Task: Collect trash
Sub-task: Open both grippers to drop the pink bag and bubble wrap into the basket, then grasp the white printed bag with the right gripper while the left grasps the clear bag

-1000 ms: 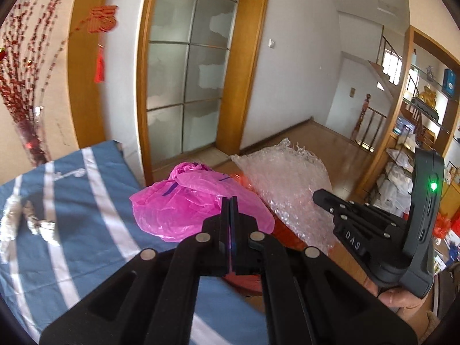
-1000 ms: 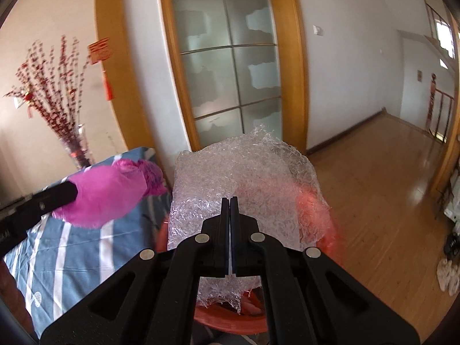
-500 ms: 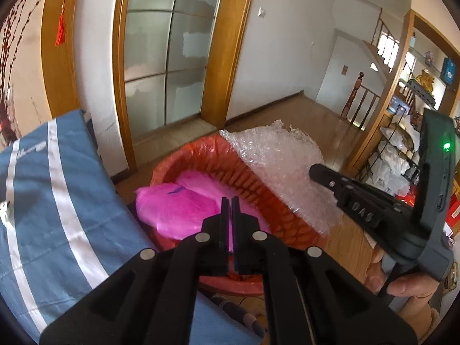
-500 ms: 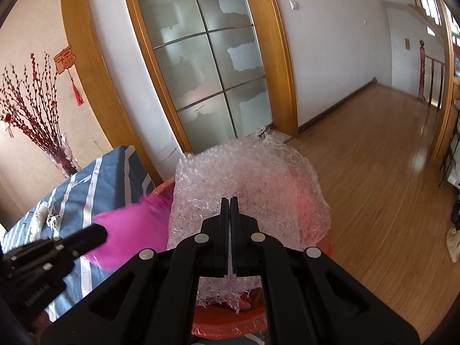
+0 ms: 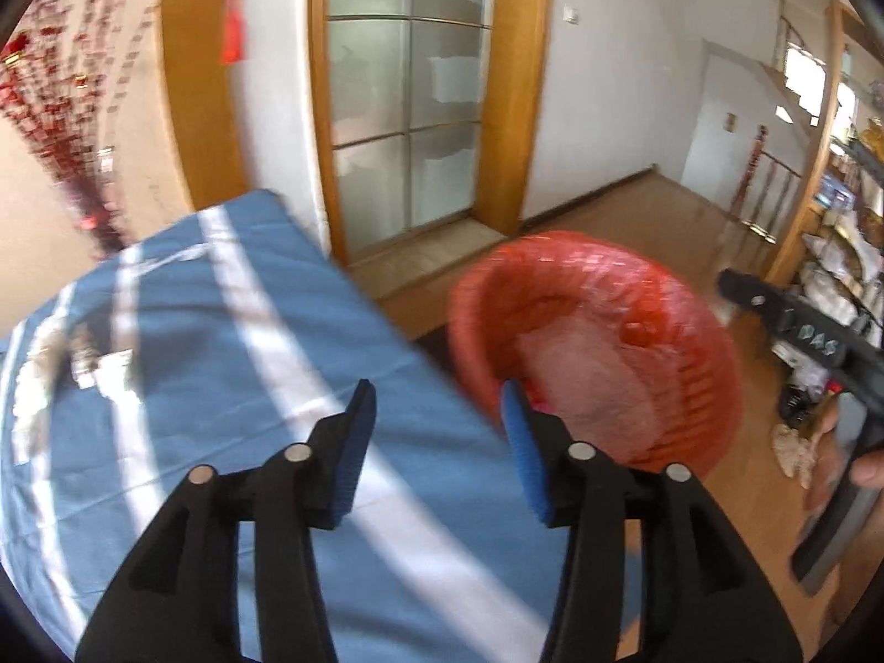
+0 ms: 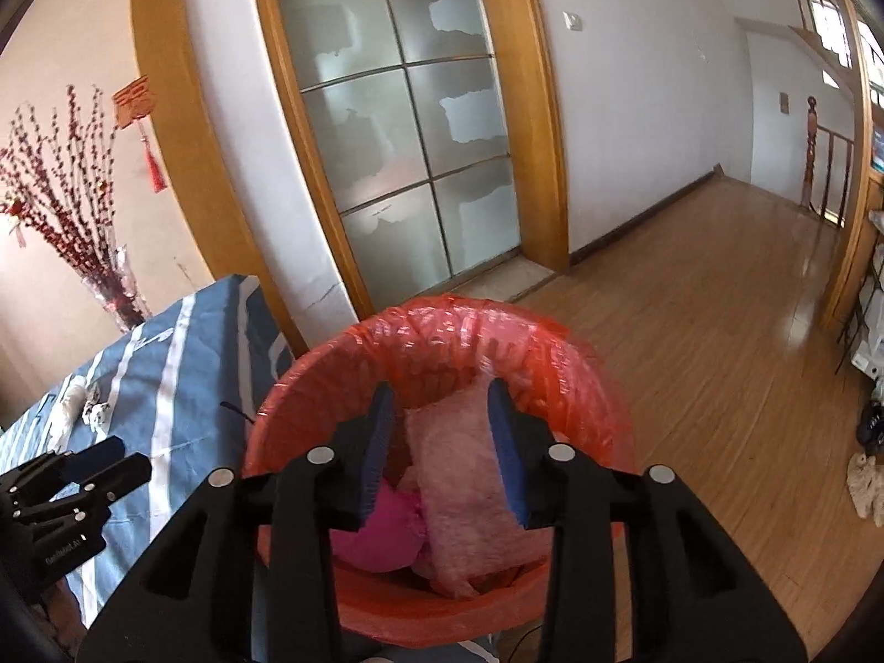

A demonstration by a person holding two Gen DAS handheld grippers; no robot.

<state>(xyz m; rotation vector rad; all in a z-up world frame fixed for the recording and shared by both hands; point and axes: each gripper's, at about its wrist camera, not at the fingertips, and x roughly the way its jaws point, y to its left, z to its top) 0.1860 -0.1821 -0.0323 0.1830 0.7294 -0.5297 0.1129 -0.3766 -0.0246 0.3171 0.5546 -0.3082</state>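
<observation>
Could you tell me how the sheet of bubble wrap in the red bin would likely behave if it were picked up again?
The clear bubble wrap sheet lies folded and slumped in the red-lined bin, so it is probably floppy. It looks airy, so likely light and compressible.

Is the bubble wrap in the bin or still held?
In the bin: bubble wrap lies inside the red bin; right hand-held gripper open.
</observation>
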